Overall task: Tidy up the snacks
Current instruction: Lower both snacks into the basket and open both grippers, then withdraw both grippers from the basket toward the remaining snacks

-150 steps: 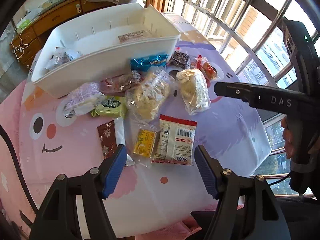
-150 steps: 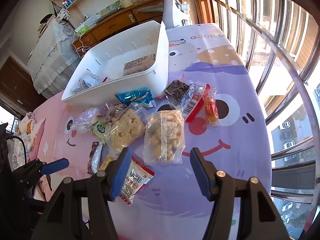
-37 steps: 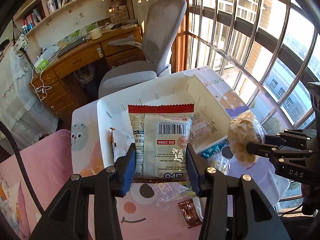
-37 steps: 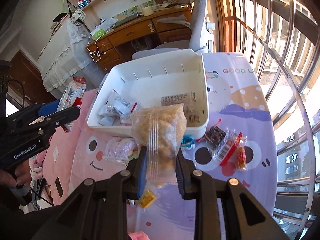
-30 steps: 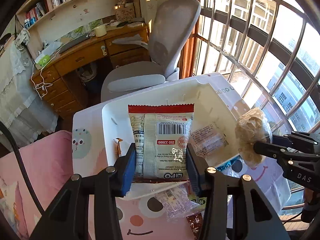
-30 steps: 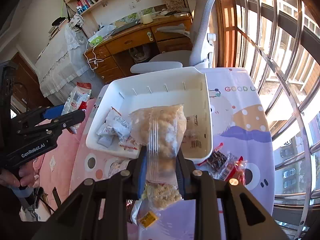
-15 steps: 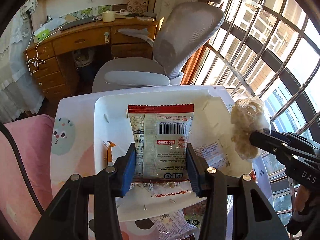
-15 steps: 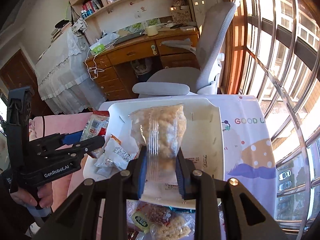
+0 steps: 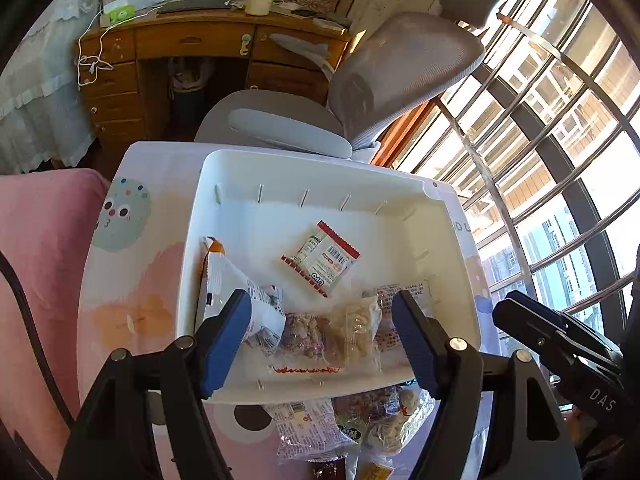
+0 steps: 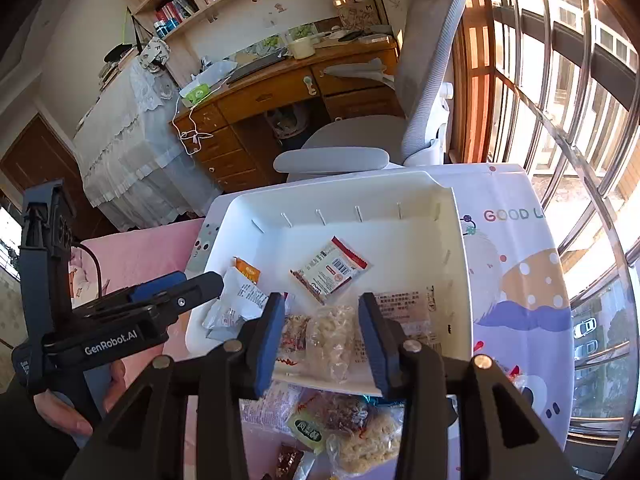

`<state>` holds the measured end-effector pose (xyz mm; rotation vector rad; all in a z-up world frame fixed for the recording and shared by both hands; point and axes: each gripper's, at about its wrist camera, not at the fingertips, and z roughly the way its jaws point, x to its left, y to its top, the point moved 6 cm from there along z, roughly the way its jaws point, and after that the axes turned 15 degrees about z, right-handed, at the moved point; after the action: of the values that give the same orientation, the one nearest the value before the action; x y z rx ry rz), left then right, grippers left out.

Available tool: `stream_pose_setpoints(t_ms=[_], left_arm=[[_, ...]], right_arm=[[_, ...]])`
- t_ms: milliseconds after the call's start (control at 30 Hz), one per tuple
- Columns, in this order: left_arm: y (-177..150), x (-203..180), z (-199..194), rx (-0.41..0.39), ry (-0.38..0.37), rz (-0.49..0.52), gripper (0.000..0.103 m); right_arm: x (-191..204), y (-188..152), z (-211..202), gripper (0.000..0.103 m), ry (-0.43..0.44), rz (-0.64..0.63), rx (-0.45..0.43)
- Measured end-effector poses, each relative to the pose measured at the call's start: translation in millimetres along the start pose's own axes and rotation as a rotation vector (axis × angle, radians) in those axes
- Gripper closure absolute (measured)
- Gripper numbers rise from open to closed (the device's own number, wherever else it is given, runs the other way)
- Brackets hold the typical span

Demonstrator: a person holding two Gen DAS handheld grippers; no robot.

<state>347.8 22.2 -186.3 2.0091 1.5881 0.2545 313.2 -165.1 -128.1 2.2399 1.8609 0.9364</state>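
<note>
Now red-edged snack packet (image 9: 320, 258) lies loose in white bin (image 9: 448, 216), clear puffed-snack bag (image 10: 334, 338) near front wall. Both light, crinkly, slippery, crushable; pinch at sealed edge. Left gripper (image 9: 320, 338) and right gripper (image 10: 322, 334) jaws opening, nothing between pads. More snacks (image 10: 352, 428) wait on table (image 10: 520, 280).

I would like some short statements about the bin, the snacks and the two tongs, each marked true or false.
1. The red-edged packet lies inside the white bin. True.
2. The left tongs grip a packet. False: they are opening, nothing is held.
3. The bin holds one snack only. False: several lie in it.
4. Snacks lie on the tablecloth outside the bin. True.
5. The right tongs are empty. True.
</note>
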Motion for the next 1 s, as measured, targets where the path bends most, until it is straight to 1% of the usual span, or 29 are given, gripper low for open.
stream_pose_setpoints(t_ms=[67,267,400,667,867,1000], left_arm=[[-7.8,-2.5,-2.2,0.011,0.009,-0.013,0.031],[-37.9,-15.8,-12.1,0.034,0.001,-0.044,0.031],[-61.3,-28.4,-19.8,0.055,0.008,-0.029,0.031],[-107.8,-48.0,-36.0,0.076,0.029,-0.021,0.031],[-134.4,-62.6,-43.4,0.092,0.061,-0.021,0.031],[-152.9,-70.0,-47.4,0.094,0.073,-0.048,0.031]], right_arm=[[-3.9,-3.8,-7.7,0.061,-0.004,0.003,-0.006],[-21.5,-20.1,-30.1,0.06,-0.02,0.022,-0.013],[-36.3,-35.8,-43.2,0.059,-0.027,0.041,-0.006],[-64.4,-72.9,-61.5,0.056,-0.045,0.066,0.029],[-81.1,-100.3,-70.1,0.056,-0.052,0.044,0.07],[-93.6,-115.7,-74.5,0.055,-0.057,0.027,0.097]])
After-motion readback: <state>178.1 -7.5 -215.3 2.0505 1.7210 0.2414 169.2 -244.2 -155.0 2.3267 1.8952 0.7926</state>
